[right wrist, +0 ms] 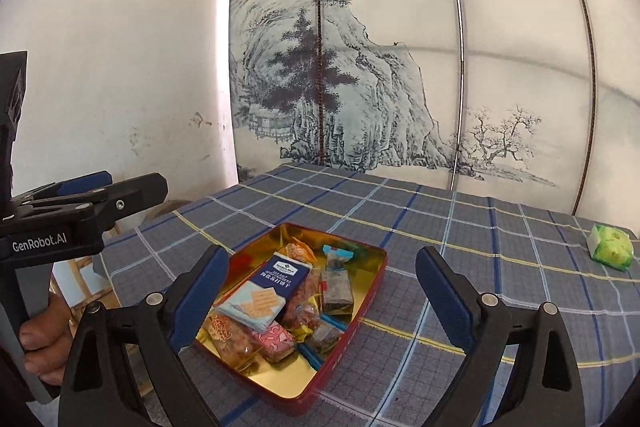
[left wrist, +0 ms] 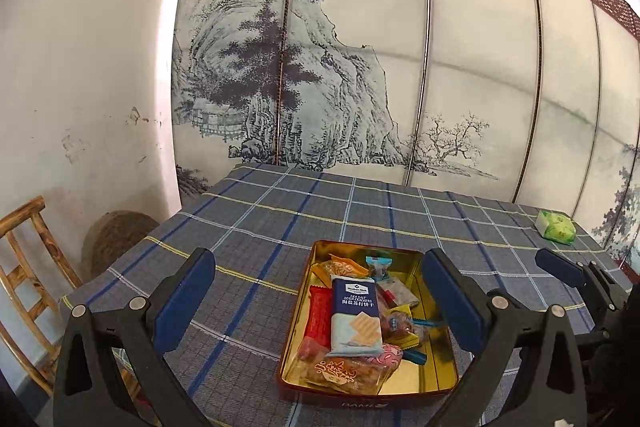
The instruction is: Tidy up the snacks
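Snacks (right wrist: 276, 307) fill the tin (right wrist: 372, 301) just ahead of both grippers, left (left wrist: 316, 311) and right (right wrist: 322, 301), jaws spread, empty; green packet (right wrist: 610, 246) far right.

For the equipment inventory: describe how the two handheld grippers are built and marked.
The left gripper and right gripper each have matte black angular linkage arms with silver pivot pins, ending in flat blue-padded fingers. The right wrist view shows white "GenRobot.AI" lettering on the left gripper's black body. No cables or sleeves show.
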`<state>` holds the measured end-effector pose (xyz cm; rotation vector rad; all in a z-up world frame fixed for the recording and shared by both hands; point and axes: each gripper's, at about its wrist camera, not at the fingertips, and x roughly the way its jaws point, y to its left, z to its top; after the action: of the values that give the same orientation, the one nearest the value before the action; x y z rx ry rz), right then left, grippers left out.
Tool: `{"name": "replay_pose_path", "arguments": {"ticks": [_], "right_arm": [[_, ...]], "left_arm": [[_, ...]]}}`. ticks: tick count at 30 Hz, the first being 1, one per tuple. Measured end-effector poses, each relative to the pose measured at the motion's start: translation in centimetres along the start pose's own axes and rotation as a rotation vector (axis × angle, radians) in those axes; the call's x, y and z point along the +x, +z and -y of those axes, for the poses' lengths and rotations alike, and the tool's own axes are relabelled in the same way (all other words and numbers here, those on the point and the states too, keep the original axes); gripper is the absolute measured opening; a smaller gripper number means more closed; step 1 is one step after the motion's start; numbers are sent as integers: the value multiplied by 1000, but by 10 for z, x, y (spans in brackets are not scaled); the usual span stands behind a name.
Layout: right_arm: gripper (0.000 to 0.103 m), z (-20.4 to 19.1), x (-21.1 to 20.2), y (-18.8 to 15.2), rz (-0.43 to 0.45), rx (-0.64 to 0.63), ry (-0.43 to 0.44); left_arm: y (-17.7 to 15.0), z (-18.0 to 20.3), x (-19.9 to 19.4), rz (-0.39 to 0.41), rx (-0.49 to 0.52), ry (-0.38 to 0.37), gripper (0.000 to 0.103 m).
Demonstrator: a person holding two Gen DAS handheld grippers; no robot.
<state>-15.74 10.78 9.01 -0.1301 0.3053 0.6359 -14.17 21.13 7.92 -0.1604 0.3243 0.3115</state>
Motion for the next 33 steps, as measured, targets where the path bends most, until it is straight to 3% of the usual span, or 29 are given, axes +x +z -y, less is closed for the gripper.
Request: {"name": "replay_pose_path", "arguments": {"ticks": [14,33], "right_arm": [[98,-19,-27,0,16,-35,2],[100,-24,-29,-2,-1,-43,4]], "left_arm": [[2,10,-36,65,57,23,103],[-6,10,-37,34,65,17,103]]}}
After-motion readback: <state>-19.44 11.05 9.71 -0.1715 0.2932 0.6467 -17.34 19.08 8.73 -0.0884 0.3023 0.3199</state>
